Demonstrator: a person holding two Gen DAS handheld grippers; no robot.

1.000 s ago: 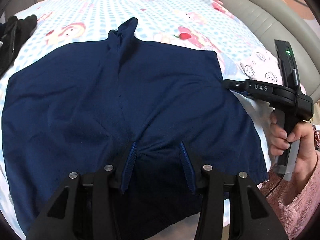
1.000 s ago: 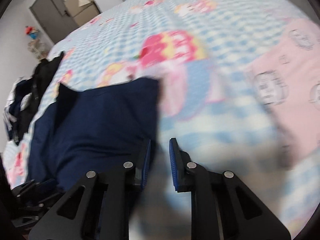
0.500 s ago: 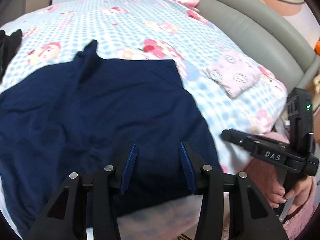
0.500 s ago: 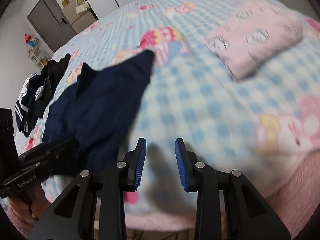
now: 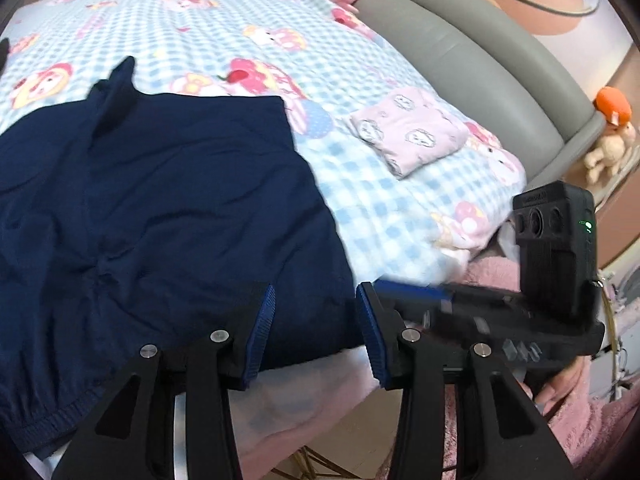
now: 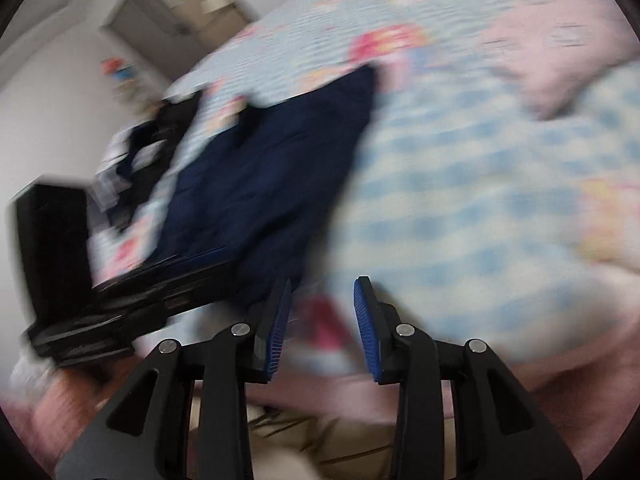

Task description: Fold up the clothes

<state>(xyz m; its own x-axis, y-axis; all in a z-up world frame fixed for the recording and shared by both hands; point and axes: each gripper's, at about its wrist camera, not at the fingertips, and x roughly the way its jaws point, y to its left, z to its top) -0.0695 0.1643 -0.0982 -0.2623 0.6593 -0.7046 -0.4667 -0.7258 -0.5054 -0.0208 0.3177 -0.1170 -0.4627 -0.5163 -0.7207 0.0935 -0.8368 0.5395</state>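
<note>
Navy shorts (image 5: 160, 208) cut off left; right-wrist view blurred.

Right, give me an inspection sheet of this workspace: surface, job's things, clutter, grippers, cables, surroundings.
Surface: bed with a blue checked cartoon sheet.
Job's things: navy garment spread flat, reaching the near bed edge; folded pink garment lying apart beside it.
Clutter: dark clothes pile at the far side, blurred.
Grippers: left gripper open, empty, at the navy garment's near edge; right gripper open, empty, off the bed edge.
Cables: thin cable along the wall.
Surroundings: grey headboard, plush toy, door.
</note>
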